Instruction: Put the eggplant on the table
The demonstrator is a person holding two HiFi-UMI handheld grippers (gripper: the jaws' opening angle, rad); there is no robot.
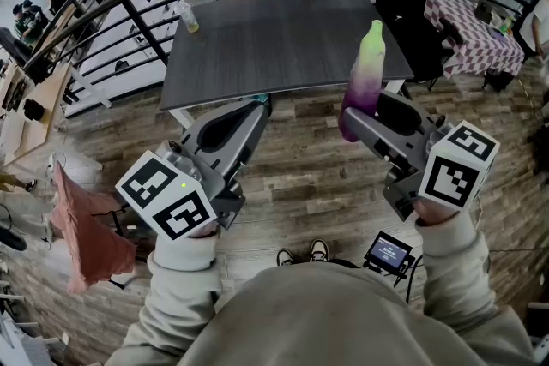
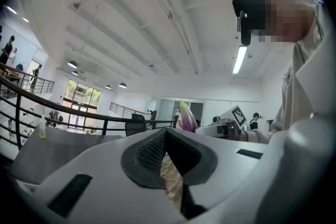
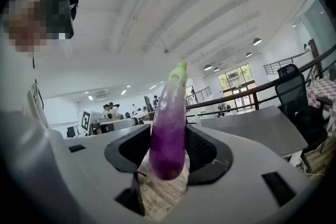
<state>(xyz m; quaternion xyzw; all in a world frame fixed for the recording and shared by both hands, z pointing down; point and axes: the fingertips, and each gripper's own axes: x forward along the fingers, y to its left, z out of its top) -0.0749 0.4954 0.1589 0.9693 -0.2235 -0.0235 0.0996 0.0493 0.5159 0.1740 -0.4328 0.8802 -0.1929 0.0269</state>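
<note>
A purple eggplant (image 1: 364,81) with a pale green top stands upright between the jaws of my right gripper (image 1: 356,126), which is shut on its lower end; it fills the middle of the right gripper view as the eggplant (image 3: 169,131). It hangs over the wooden floor just off the near right edge of the dark grey table (image 1: 274,39). My left gripper (image 1: 256,109) is shut with nothing in it, level, near the table's front edge. In the left gripper view the eggplant (image 2: 186,117) shows far off, above the right gripper.
A black office chair (image 1: 410,0) stands at the table's right side. A small bottle (image 1: 190,17) sits on the table's far left corner. A dark curved railing (image 1: 129,9) runs behind. Pink cloth (image 1: 86,227) hangs at the left, and a checked tablecloth (image 1: 480,34) lies far right.
</note>
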